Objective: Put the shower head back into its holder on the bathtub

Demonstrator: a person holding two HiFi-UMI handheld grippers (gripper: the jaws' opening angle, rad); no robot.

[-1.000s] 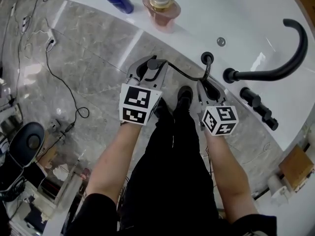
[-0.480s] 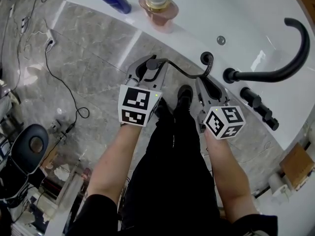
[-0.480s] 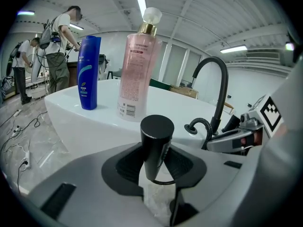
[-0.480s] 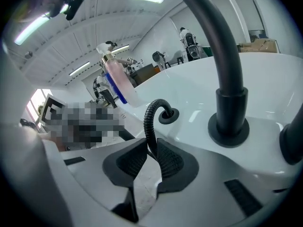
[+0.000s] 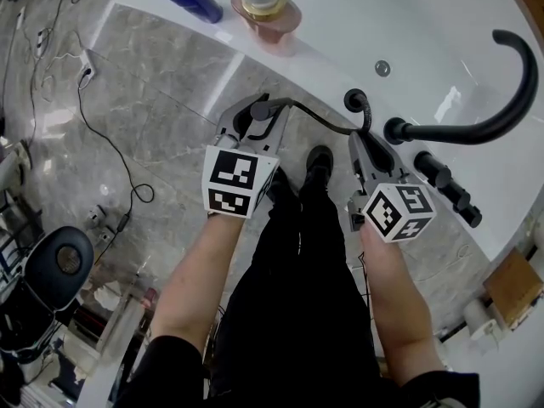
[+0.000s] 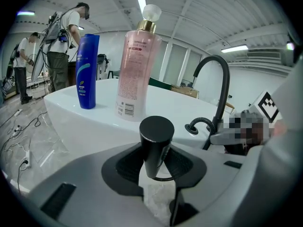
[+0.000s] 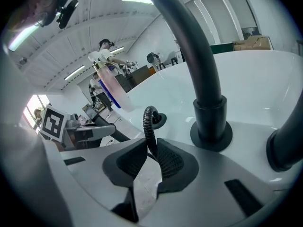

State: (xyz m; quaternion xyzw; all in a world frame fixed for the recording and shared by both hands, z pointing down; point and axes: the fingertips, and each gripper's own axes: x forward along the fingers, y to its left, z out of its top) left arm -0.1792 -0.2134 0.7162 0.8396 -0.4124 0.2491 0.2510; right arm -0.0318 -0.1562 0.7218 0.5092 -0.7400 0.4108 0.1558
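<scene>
The black cylindrical shower head [image 6: 156,143] stands between the pads of my left gripper [image 6: 154,162], which is shut on it; in the head view this gripper [image 5: 255,124] hangs over the marble floor just short of the tub rim. A black ribbed hose [image 5: 314,117] runs from the shower head to a round black socket [image 5: 355,100] on the white bathtub ledge [image 5: 442,58]. My right gripper [image 5: 367,150] is shut on the hose [image 7: 151,131] just short of that socket [image 7: 159,119].
A curved black faucet [image 5: 484,121] and black tap handles [image 5: 446,181] stand right of the socket. A pink bottle [image 6: 135,65] and a blue bottle [image 6: 87,72] sit on the ledge to the left. Cables lie on the marble floor [image 5: 127,100]. People stand in the background.
My right gripper has risen, shifted right and rolled, carrying the hose with it. The hose between the two grippers now runs straighter. The left gripper has not moved.
</scene>
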